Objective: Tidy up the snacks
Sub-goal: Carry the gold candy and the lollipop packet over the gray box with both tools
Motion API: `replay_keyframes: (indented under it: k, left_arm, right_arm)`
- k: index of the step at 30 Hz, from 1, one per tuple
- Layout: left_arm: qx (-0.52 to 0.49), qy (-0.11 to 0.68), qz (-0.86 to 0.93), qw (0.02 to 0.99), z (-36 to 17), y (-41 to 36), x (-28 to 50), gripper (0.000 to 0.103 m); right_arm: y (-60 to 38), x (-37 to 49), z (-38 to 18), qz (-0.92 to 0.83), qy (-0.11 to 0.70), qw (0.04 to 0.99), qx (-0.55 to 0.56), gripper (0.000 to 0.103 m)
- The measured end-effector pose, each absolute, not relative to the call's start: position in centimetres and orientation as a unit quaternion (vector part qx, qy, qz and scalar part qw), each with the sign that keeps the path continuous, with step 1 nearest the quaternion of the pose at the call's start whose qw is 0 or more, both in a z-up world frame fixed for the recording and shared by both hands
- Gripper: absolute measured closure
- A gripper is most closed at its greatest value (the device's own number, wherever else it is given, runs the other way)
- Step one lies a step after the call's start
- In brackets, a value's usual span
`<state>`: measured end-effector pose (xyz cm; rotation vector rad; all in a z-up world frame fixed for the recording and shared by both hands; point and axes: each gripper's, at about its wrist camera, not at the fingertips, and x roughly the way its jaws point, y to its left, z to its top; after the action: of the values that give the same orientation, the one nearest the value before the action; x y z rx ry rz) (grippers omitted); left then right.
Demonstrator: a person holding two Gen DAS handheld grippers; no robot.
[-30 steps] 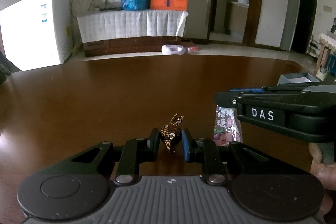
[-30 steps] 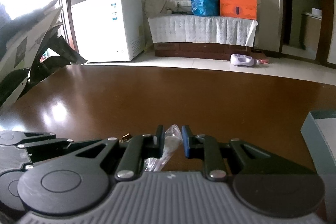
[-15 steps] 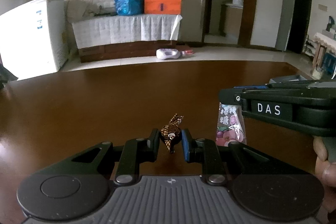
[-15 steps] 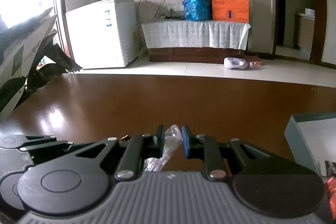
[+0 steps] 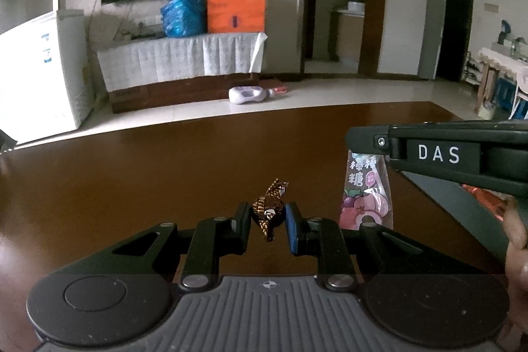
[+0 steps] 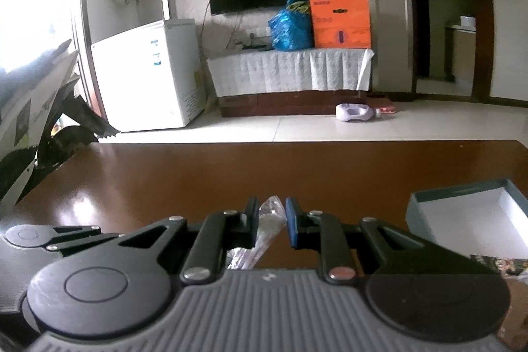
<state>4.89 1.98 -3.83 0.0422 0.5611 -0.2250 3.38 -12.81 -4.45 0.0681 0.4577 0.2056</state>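
My left gripper [image 5: 268, 220] is shut on a brown and gold wrapped candy [image 5: 269, 210], held above the brown table [image 5: 132, 187]. My right gripper [image 6: 271, 220] is shut on the clear top edge of a pink candy bag [image 6: 269, 216]. In the left wrist view that bag [image 5: 366, 190] hangs from the right gripper, whose black body marked DAS [image 5: 439, 154] crosses the right side. A grey box with a white inside [image 6: 468, 216] stands on the table at the right, with snack packets [image 6: 495, 263] at its near end.
The table's far edge [image 6: 297, 142] runs across the middle of the right wrist view, with tiled floor beyond. The left gripper's body [image 6: 49, 236] sits at the lower left of that view. A hand [image 5: 516, 240] holds the right gripper.
Both grippers have risen and shifted right with their snacks still held. The grey box has come further into the right wrist view.
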Motion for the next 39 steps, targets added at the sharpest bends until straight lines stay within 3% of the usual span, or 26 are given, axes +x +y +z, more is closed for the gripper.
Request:
replay_keyframes:
  k: [39]
  left_arm:
    - [0.042, 0.243, -0.246, 0.938, -1.1, -15.4, 4.0, 0.079]
  right_arm:
    - [-32.5, -7.7, 0.0, -0.019, 0.195, 0.979, 0.059, 0.085]
